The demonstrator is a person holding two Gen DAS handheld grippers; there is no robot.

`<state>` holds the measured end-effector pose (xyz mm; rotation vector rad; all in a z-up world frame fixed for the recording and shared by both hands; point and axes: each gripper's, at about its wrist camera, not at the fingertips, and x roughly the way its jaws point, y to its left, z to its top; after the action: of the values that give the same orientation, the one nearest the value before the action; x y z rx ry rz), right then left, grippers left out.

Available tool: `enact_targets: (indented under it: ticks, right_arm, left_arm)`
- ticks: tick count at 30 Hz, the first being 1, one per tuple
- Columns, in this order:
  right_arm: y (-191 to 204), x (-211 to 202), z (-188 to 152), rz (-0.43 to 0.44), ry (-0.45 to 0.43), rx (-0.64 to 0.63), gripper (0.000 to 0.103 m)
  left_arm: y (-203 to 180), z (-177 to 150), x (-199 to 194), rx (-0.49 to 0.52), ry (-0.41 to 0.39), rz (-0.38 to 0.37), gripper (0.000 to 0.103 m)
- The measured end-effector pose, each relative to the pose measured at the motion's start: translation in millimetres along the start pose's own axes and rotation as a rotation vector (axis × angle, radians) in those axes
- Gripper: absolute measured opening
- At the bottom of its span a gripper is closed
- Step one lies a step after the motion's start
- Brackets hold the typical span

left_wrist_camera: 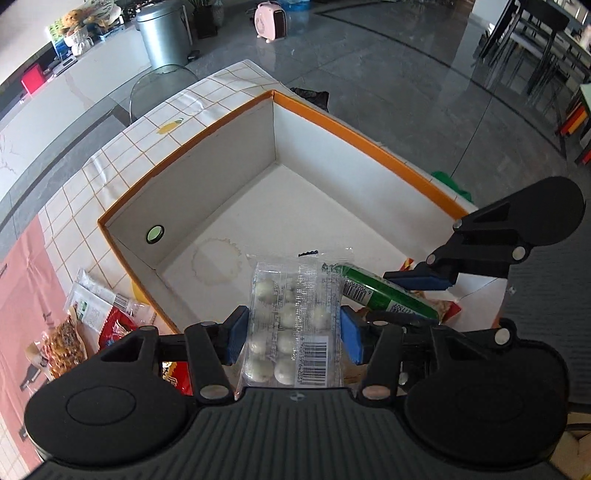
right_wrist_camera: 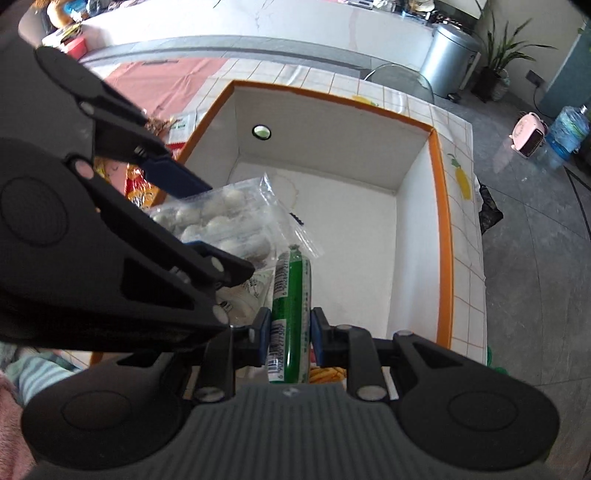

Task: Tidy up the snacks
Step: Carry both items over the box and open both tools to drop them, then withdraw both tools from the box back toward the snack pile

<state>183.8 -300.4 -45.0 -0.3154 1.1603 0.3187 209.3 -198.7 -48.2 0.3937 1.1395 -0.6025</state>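
Two wrist views look down into one open box on a tabletop.

Left wrist view: the box (left_wrist_camera: 365,147) has an orange rim, white walls and a white floor with a faint ring stain. It sits on a white cloth with an orange grid (left_wrist_camera: 122,155), which covers the tabletop. The left tool (left_wrist_camera: 293,334) pinches a clear pack of white balls (left_wrist_camera: 291,325) between its blue pads, held above the near part of the box. Just to its right, the right tool (left_wrist_camera: 424,278) holds a green tube (left_wrist_camera: 388,297). Most of the box floor beyond them lies bare. More snack bags (left_wrist_camera: 92,325) lie on the tabletop outside the left wall. Past the far edge is grey tiled floor, with a metal bin (left_wrist_camera: 164,35) and a pink heater (left_wrist_camera: 271,20).

Right wrist view: the right tool (right_wrist_camera: 290,334) is pressed tight on the green tube (right_wrist_camera: 291,306), which points into the box (right_wrist_camera: 441,206). The left tool (right_wrist_camera: 192,218) crowds the left side with the clear pack (right_wrist_camera: 221,218), beside the tube; whether they touch is unclear. The far and right parts of the box floor are open. The cloth (right_wrist_camera: 467,258) ends just past the right wall, above the floor.
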Motion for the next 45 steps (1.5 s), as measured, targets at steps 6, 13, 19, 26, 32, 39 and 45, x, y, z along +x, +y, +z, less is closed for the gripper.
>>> enact_targets:
  ticks: [6,13,19,26,32,39,45]
  right_arm:
    - [-8.9,21.8,3.3,-0.026,0.038,-0.006,0.019]
    - [-13.3,29.5,-5.7,-0.037,0.057,0.004,0.019]
    - [-15.2,34.7,-5.6,-0.033,0.054,0.008,0.020]
    - [-16.1,33.4,-0.3,-0.033,0.071,0.013,0.031]
    - [-17.2,18.7,-0.9,-0.037,0.055,0.078,0.050]
    - [-10.3,-8.2,3.2,-0.097,0.047,0.127,0.052]
    - [1.8,-34.9,5.9,-0.068,0.030,0.168,0.062]
  left_arm:
    - [1.3,3.1,13.6,0.012,0.023,0.006,0.060]
    - [3.1,-0.1,29.2,-0.002,0.053,-0.023,0.063]
    - [1.6,-0.2,28.5,0.004,0.031,-0.023,0.063]
    - [6.6,0.3,18.8,-0.024,0.009,-0.018,0.074]
    - [12.8,-13.4,-8.3,-0.098,-0.079,-0.044,0.076]
    - [23.0,-25.8,-53.7,-0.156,-0.163,-0.030,0.077]
    - [30.5,-41.3,-85.0,-0.202,-0.186,0.020,0.077]
